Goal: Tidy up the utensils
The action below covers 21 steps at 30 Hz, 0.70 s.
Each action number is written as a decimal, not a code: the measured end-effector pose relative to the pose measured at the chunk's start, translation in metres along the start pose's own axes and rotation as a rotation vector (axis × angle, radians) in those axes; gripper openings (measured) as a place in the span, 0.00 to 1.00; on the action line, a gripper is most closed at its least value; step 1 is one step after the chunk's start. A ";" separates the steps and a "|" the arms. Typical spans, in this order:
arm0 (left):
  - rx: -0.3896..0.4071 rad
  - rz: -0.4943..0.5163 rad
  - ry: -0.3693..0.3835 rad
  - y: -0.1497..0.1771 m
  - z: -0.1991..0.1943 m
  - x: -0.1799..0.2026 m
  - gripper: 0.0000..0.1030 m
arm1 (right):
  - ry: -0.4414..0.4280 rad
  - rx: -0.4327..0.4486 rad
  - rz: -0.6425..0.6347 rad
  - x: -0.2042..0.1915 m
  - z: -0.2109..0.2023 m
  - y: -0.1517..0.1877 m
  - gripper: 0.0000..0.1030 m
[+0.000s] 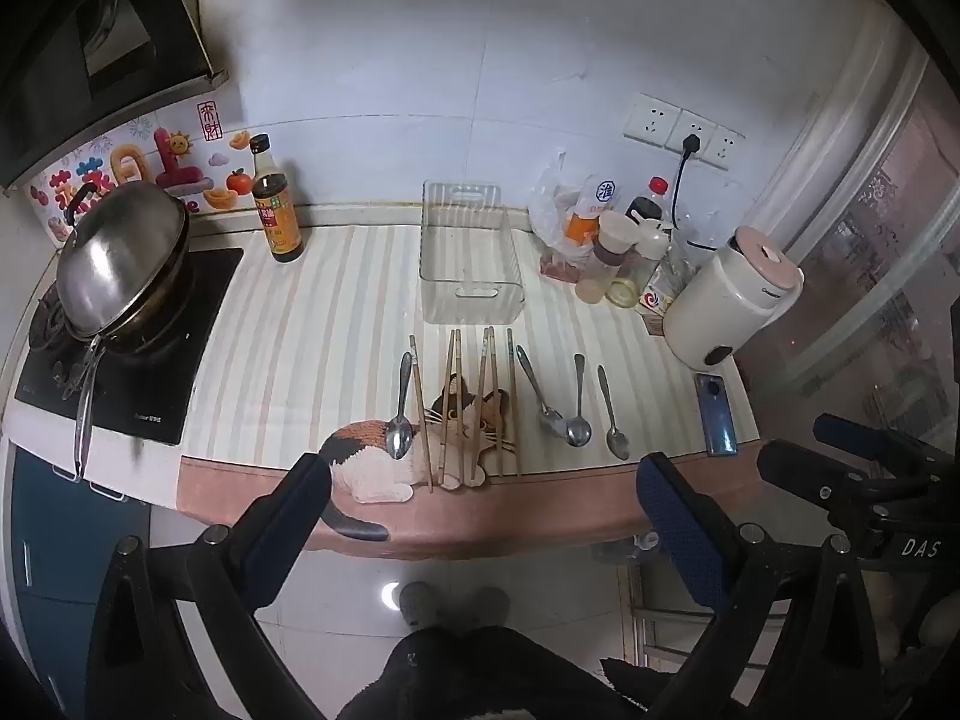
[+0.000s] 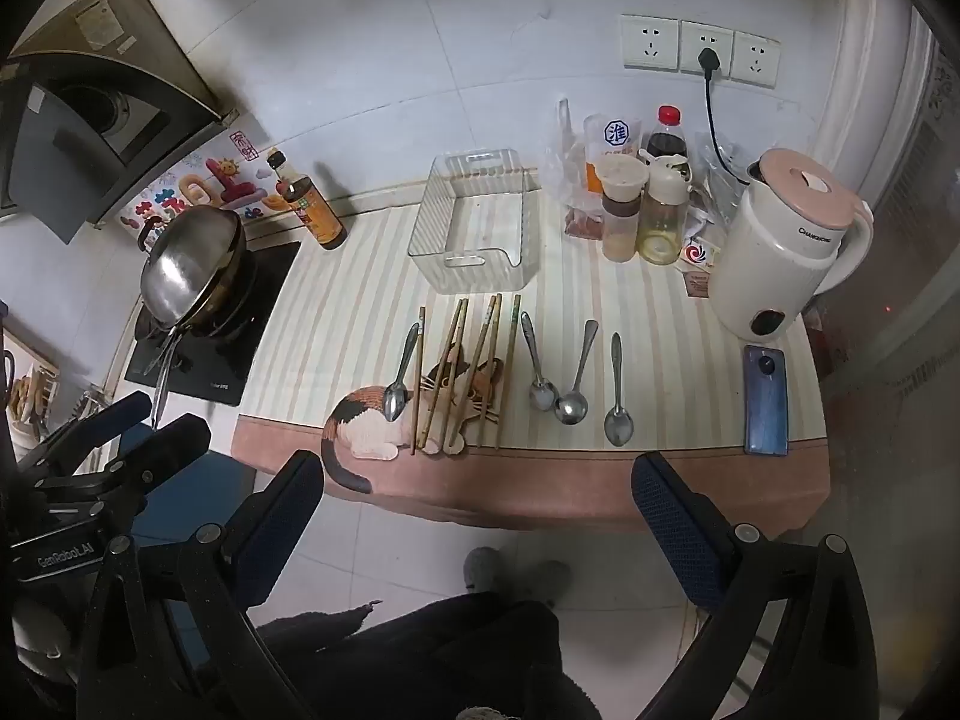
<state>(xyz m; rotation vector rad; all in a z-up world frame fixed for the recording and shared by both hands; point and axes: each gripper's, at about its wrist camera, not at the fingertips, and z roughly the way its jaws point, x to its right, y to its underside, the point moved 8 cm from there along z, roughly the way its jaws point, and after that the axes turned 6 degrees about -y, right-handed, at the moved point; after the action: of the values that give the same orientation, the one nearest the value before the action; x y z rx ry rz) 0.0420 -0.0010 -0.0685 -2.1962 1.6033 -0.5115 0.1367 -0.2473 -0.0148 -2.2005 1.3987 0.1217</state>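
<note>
Several wooden chopsticks (image 1: 459, 402) (image 2: 462, 366) lie side by side on the striped mat over a cat picture. One metal spoon (image 1: 401, 414) (image 2: 401, 378) lies to their left, three spoons (image 1: 577, 402) (image 2: 575, 381) to their right. An empty clear plastic bin (image 1: 471, 261) (image 2: 477, 222) stands just behind them. My left gripper (image 1: 483, 474) is open and empty, held off the counter's front edge. My right gripper (image 2: 480, 471) is open and empty, also in front of the counter. Each gripper shows at the side of the other's view.
A lidded wok (image 1: 123, 264) (image 2: 192, 264) sits on the stove at left. A sauce bottle (image 1: 277, 216) (image 2: 312, 204) stands at the back. Condiment jars (image 1: 612, 252) (image 2: 639, 210), a white kettle (image 1: 729, 300) (image 2: 780, 246) and a blue phone (image 1: 715, 414) (image 2: 765, 402) are at right.
</note>
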 end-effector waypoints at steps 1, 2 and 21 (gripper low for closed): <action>0.001 -0.001 0.005 0.000 0.000 0.000 1.00 | 0.001 0.001 0.000 0.000 0.000 0.000 1.00; 0.002 0.001 0.004 0.000 0.000 0.000 1.00 | 0.001 0.001 0.000 0.000 0.000 0.000 1.00; 0.017 0.001 -0.004 -0.005 -0.005 0.006 1.00 | -0.001 0.006 -0.006 0.001 -0.001 0.007 1.00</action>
<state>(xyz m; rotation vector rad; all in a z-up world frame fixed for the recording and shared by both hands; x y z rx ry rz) 0.0456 -0.0053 -0.0616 -2.1829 1.5922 -0.5181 0.1313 -0.2506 -0.0168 -2.1992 1.3894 0.1161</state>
